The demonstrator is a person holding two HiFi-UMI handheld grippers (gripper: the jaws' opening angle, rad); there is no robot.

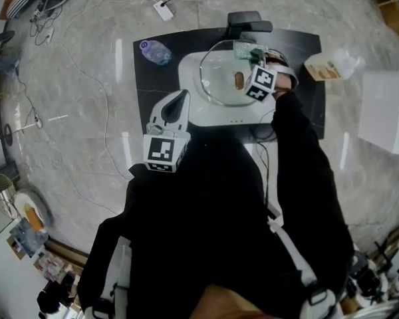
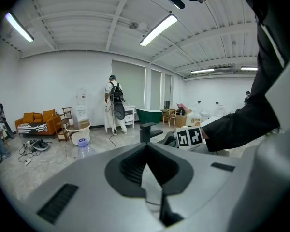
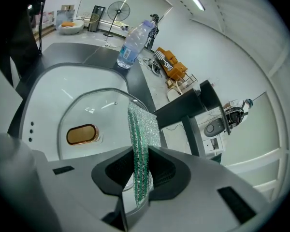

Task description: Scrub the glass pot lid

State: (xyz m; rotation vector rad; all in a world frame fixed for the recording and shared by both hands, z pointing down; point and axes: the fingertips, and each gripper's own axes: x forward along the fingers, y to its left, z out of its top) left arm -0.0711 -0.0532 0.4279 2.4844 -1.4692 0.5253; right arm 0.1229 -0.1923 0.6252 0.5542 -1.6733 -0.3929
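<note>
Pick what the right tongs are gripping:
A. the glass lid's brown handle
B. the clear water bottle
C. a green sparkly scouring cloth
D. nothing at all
C: in the right gripper view the right tongs are closed on the green sparkly scouring cloth, which sticks out past them by the rim of the glass pot lid.

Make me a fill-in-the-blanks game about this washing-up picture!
The right gripper pinches a sparkly ___ scrubbing cloth in its jaws.
The glass pot lid lies in a ___ tray.
A clear plastic ___ stands on the dark table.
The left gripper holds ___.
Missing words: green, white, bottle, nothing.
</note>
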